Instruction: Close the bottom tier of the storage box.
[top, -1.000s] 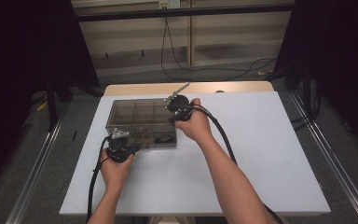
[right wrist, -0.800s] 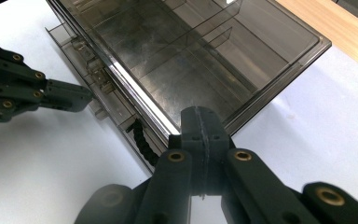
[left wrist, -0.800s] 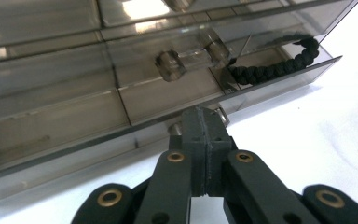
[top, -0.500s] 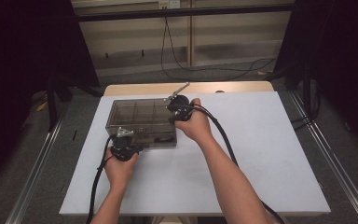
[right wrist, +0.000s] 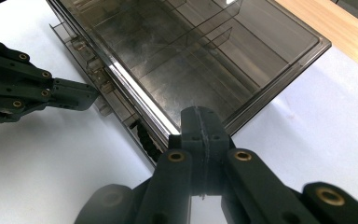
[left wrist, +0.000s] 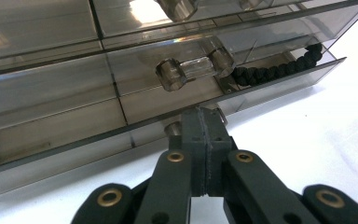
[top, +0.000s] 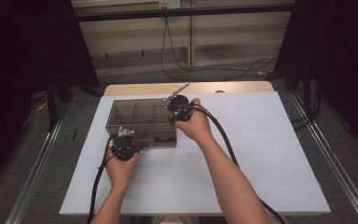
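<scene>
Nothing has shifted since the earlier frame. The left gripper, jaws together, sits at the bottom drawer's handle; the right gripper, jaws together, rests on the box.

One smoked-plastic drawer cabinet on one white counter. Two tongs: left tongs, right tongs. Two hands: left hand, right hand. Two cables trailing from the tongs, one per side. One black beaded string inside the lowest drawer, which stands slightly pulled out. Two clear bar handles in full sight in the left gripper view, nearest clear bar handle. Total drawer count not determinable from these views.
</scene>
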`<action>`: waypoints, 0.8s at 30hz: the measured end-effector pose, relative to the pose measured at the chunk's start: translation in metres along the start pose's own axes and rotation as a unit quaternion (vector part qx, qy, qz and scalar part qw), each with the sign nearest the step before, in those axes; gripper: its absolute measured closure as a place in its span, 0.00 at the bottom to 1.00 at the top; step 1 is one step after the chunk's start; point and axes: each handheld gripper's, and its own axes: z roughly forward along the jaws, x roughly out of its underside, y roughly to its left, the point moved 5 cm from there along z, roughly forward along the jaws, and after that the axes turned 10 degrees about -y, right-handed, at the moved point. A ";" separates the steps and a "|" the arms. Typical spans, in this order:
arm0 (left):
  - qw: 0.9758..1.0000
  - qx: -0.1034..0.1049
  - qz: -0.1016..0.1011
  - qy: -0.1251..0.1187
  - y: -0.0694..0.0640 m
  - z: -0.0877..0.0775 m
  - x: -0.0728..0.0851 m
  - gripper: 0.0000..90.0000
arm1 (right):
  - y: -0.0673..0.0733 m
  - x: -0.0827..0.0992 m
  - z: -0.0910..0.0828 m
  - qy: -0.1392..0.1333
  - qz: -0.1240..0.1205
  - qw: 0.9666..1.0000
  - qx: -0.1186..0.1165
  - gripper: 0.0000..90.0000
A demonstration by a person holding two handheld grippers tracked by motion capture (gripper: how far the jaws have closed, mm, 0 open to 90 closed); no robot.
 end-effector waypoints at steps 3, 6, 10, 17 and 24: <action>1.000 0.000 -0.001 -0.001 0.000 0.000 0.000 1.00 | 0.000 0.000 0.000 0.000 0.000 1.000 0.000 1.00; 1.000 0.002 -0.002 -0.001 0.000 0.000 0.000 1.00 | 0.000 0.000 0.000 0.000 -0.001 1.000 0.000 1.00; 1.000 0.003 -0.003 -0.002 0.000 0.001 0.000 1.00 | 0.000 0.000 0.000 0.000 -0.002 1.000 0.000 1.00; 1.000 0.000 -0.004 -0.003 0.000 0.003 -0.001 1.00 | -0.001 0.000 0.000 -0.002 -0.002 1.000 -0.001 1.00; 1.000 0.002 -0.004 -0.004 -0.002 0.005 -0.001 1.00 | -0.001 0.000 0.000 -0.002 -0.001 1.000 -0.001 1.00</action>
